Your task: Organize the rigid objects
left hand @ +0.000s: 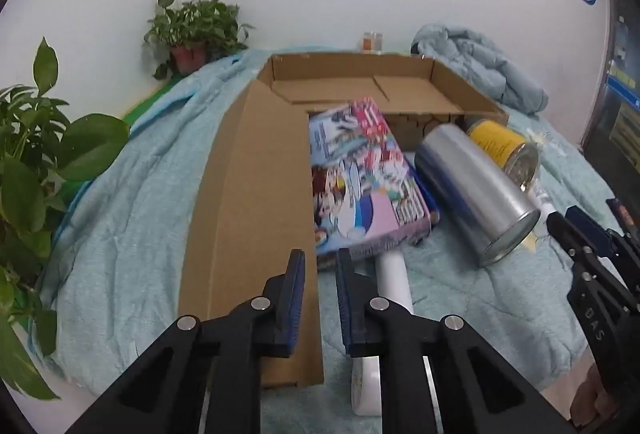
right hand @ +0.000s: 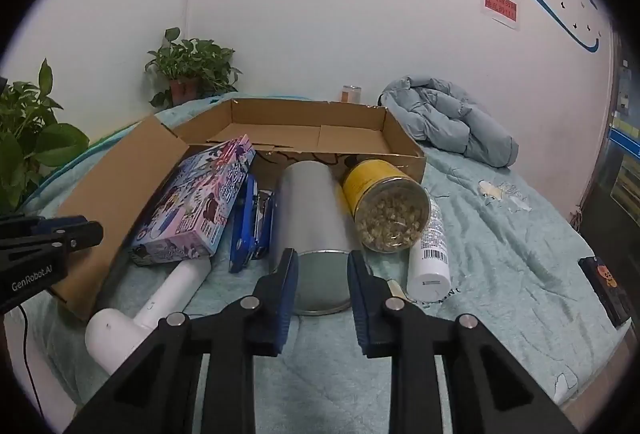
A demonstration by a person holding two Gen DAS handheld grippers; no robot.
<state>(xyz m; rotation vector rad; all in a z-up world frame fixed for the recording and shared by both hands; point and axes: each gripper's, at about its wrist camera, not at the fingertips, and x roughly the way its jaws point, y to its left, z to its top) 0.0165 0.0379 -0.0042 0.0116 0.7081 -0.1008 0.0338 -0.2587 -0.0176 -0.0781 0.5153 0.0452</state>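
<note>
Crowding the cardboard box [right hand: 404,145]: silver can [right hand: 312,226], yellow jar [right hand: 372,177], toy box [right hand: 196,209].

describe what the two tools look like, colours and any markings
Both are matte black plastic linkages with round silver pivot pins and two flat fingers faced with ribbed blue pads. The left tool shows "GenRobot.AI" in white in the right wrist view, with a thin black cable below. The right tool shows "DAS" lettering in the left wrist view.
</note>
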